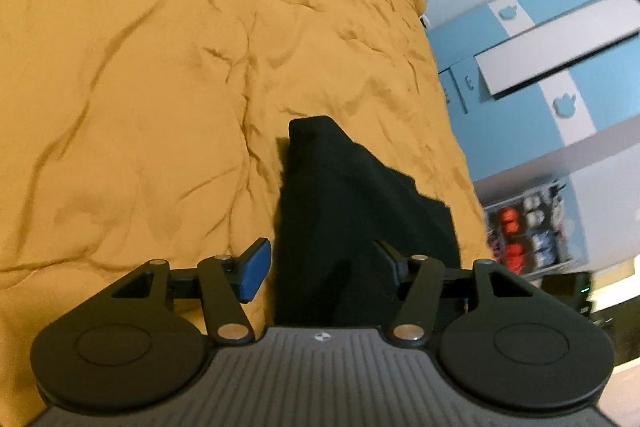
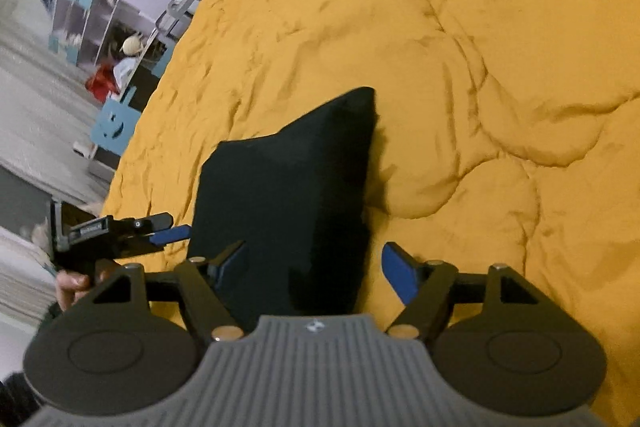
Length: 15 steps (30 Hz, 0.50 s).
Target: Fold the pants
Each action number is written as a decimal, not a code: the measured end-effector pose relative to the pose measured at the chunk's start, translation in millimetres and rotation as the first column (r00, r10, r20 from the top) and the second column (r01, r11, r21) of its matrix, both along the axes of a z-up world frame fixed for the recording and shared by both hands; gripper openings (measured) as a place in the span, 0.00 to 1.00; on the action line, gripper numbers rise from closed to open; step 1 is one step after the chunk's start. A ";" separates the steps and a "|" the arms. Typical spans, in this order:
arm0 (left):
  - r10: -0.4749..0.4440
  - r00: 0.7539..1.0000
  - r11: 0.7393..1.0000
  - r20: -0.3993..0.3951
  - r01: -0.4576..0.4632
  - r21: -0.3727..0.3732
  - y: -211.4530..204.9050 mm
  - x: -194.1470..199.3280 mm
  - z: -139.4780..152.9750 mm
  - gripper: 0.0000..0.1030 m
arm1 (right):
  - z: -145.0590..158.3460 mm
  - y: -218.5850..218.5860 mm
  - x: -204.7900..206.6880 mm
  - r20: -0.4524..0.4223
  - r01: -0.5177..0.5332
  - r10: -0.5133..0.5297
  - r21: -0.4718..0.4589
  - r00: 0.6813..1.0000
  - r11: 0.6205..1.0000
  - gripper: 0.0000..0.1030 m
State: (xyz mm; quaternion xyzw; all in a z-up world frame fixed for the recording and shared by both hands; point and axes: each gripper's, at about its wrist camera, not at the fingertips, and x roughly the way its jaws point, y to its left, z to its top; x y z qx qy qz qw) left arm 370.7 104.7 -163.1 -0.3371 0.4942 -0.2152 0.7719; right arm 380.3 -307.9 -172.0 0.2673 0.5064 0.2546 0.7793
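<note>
- Our left gripper (image 1: 324, 267) is angled down over the bed, fingers pointing out along the mustard yellow comforter (image 1: 152, 75). The jaws are spread wide, one blue pad (image 1: 252, 273) fully in view and the other mostly tucked behind dark cloth.
- Our right gripper (image 2: 316, 267) sits in much the same pose, tipped down at the bed with its jaws spread too, blue pads (image 2: 400, 275) on either side of the fabric.
- From the right wrist view we can also see the left gripper (image 2: 172, 233) off to the side, with a bit of the person's hand (image 2: 74, 285) wrapped around its handle. Its blue tip sits just beside the edge of the fabric.
- Writing-wise, not much: there's a small round logo on each gripper's grey ribbed body (image 1: 322, 337), too small for us to read. No labels showing on the cloth.
- The black pants (image 1: 344, 203) are bunched into a folded, peaked heap on the comforter. In both wrist views the cloth runs right between the open fingers, but neither pair is pinching it. We can't tell if the pads are brushing the fabric.
- Off the bed's edge there's a blue and white cabinet (image 1: 560, 39), all pretty blurry.
</note>
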 end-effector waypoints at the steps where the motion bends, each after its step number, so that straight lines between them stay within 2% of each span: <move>1: -0.002 1.000 1.000 -0.009 0.002 -0.030 0.5 3.2 -5.1 0.65 | -7.1 -0.2 5.4 -0.016 0.001 -0.001 0.019 1.000 1.000 0.68; 4: -0.024 0.999 0.994 -0.038 0.020 -0.108 0.0 12.9 -20.9 0.65 | -24.0 1.3 14.1 -0.050 -0.004 0.008 0.076 0.999 0.997 0.68; 10: -0.065 0.996 0.984 -0.068 0.052 -0.170 -11.2 23.1 -45.6 0.67 | -54.2 13.5 32.1 -0.093 -0.055 0.072 0.178 0.993 0.982 0.69; 15: -0.093 0.994 0.970 -0.063 0.077 -0.231 -23.1 28.8 -59.2 0.70 | -76.5 27.5 46.0 -0.113 -0.083 0.116 0.258 0.987 0.963 0.69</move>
